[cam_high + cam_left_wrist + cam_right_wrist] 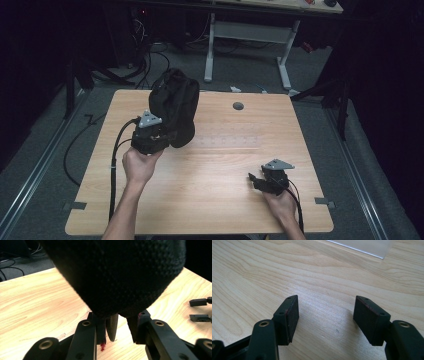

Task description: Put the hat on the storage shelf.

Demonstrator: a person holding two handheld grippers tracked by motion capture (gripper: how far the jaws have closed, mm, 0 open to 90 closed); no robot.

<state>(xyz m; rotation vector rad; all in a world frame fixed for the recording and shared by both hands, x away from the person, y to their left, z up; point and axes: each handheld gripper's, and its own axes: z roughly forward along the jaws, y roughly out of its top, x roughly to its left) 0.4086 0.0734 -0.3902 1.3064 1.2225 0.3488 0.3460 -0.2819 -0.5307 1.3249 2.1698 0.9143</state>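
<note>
A black knit cloth item (175,107) hangs bunched above the back left of the wooden table (225,200), held up off the top. My left gripper (161,134) is under its lower edge, jaws close together and pinching the fabric. In the left gripper view the dark knit (117,272) bulges over the left gripper (122,325), with a sliver of table (37,302) between the pads. My right gripper (254,179) rests low at the front right, open, nothing between its fingers. In its own view the right gripper (325,315) spans bare wood.
A clear plastic sheet (362,246) lies flat on the table ahead of the right gripper. A grey round grommet (238,105) sits near the back edge. Beyond the table stand a white-legged desk (250,30) and floor cables (145,55). The right gripper's jaws (200,310) show far right.
</note>
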